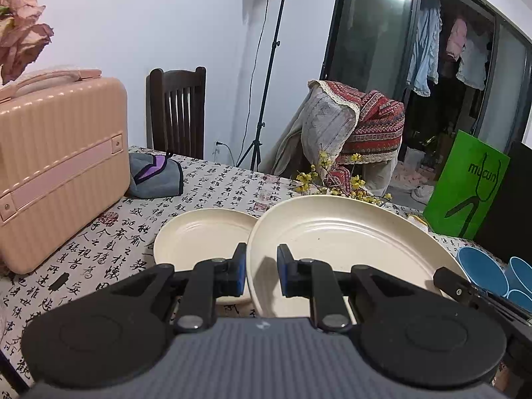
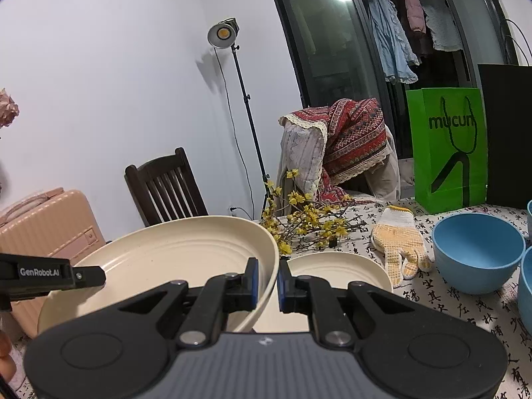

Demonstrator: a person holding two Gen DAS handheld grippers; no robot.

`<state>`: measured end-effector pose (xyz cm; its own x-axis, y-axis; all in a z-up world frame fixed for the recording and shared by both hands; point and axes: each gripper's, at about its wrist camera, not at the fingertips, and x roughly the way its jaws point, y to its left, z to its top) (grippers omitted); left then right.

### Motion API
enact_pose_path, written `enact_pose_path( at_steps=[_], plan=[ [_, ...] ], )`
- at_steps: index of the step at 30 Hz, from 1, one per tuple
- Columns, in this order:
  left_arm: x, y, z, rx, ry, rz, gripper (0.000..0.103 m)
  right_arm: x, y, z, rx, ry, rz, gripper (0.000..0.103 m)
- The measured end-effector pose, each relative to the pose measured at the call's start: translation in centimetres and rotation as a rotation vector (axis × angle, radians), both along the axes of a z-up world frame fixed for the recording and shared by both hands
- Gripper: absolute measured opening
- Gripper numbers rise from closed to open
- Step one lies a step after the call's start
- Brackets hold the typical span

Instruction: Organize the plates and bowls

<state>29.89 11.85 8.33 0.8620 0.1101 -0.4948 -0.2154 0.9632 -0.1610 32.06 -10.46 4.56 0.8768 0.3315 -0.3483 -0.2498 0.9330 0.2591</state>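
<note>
A large cream plate (image 1: 349, 242) hangs tilted above the table, held on two sides. My left gripper (image 1: 261, 266) is shut on its left rim. My right gripper (image 2: 268, 276) is shut on the right rim of that same large plate (image 2: 173, 256). Each view shows the other gripper's black finger at the plate's far edge. In the left wrist view a smaller cream plate (image 1: 202, 239) lies on the tablecloth to the left. Right of the held rim in the right wrist view, another cream plate (image 2: 335, 272) rests on the table. Blue bowls (image 2: 475, 252) stand at the right.
A pink suitcase (image 1: 60, 166) and a grey pouch (image 1: 156, 176) occupy the table's left. Yellow flower branches (image 2: 306, 222) and a work glove (image 2: 399, 246) lie behind the plates. A green paper bag (image 2: 449, 149) stands at the back right, with chairs beyond the table.
</note>
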Motion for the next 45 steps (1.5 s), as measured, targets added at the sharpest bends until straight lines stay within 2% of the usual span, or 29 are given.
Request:
enact_pose_path(
  at_steps=[45],
  plan=[
    [-7.3, -3.7, 1.0, 0.022, -0.049, -0.036, 0.018, -7.0, -4.4, 0.8, 0.024, -0.042, -0.027, 0.011]
  ],
)
